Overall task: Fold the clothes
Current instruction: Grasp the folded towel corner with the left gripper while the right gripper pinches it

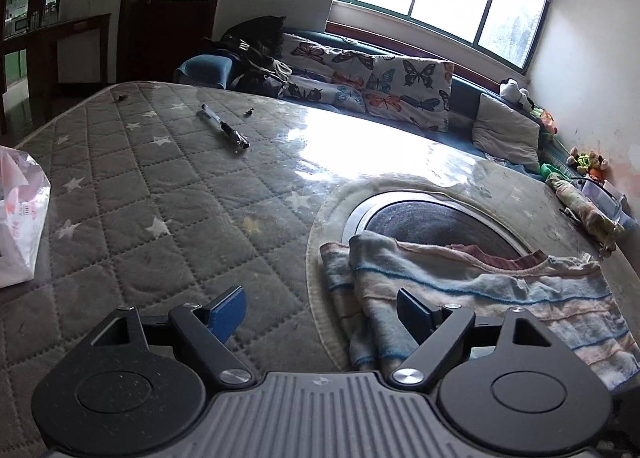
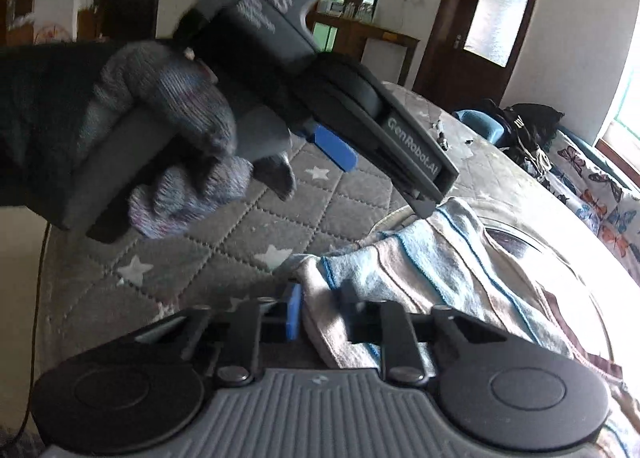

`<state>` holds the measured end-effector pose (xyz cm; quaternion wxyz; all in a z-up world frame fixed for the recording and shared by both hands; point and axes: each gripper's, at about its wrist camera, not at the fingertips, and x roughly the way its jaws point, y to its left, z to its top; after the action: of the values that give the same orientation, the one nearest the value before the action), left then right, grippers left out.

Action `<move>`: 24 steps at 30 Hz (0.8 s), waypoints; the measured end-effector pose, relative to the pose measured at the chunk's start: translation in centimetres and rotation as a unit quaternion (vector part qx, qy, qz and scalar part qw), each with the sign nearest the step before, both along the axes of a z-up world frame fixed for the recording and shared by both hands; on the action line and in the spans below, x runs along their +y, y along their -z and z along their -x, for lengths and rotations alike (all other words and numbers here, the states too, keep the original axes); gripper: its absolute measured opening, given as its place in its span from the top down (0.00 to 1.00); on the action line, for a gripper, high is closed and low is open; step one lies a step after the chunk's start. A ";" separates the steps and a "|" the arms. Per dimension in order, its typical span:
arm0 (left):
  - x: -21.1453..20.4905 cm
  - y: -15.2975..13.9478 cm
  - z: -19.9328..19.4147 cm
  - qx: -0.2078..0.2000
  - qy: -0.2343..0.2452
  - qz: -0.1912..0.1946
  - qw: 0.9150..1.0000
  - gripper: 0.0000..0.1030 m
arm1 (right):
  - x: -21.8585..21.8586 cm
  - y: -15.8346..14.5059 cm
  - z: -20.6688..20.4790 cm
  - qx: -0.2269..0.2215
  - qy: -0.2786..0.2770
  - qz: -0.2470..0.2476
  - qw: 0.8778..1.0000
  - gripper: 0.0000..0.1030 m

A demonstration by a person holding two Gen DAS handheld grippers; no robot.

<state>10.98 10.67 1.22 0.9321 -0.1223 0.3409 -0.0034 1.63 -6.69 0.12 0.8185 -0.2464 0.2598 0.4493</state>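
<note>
A pale striped garment (image 1: 480,290) with blue and pink bands lies crumpled on the grey quilted star cover (image 1: 140,178). My left gripper (image 1: 322,312) stands open above the garment's left edge. Its right finger (image 1: 416,314) is over the cloth and nothing is pinched between the pads. In the right wrist view a gloved hand (image 2: 172,130) holds that gripper above the garment (image 2: 440,258), with its blue finger (image 2: 336,148) showing. My right gripper (image 2: 323,310) is shut on the garment's near folded edge, which passes between its pads.
A pen (image 1: 224,126) lies on the cover at the far left, and a white plastic bag (image 1: 20,218) stands at the left edge. A dark round inset (image 1: 432,218) sits behind the garment. Butterfly pillows (image 1: 380,86), soft toys (image 1: 588,162) and a rolled cloth (image 1: 584,206) line the far side.
</note>
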 end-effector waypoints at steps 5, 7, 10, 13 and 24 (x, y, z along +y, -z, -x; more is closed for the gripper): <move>0.2 0.2 -0.5 0.010 -0.007 0.029 1.000 0.16 | -2.2 -2.0 -0.6 0.024 0.018 -0.056 0.998 0.96; 0.1 0.2 -0.7 0.016 -0.005 0.050 0.999 0.16 | -3.3 -2.8 -1.0 0.035 0.029 -0.078 0.996 0.96; -0.2 0.2 -1.1 0.025 -0.002 0.077 0.997 0.17 | -5.0 -3.7 -1.3 0.038 0.046 -0.103 0.993 0.96; -0.6 0.3 -1.9 0.036 -0.002 0.110 0.993 0.19 | -6.1 -4.3 -1.3 0.040 0.057 -0.121 0.990 0.96; -0.8 0.7 -3.7 0.077 -0.042 0.198 0.976 0.84 | -6.4 -4.6 -1.5 0.040 0.064 -0.123 0.990 0.91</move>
<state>14.72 9.85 0.47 0.8597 -0.3189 0.3984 -0.0225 3.17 -13.13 4.67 0.8586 -0.1089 0.2502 0.4339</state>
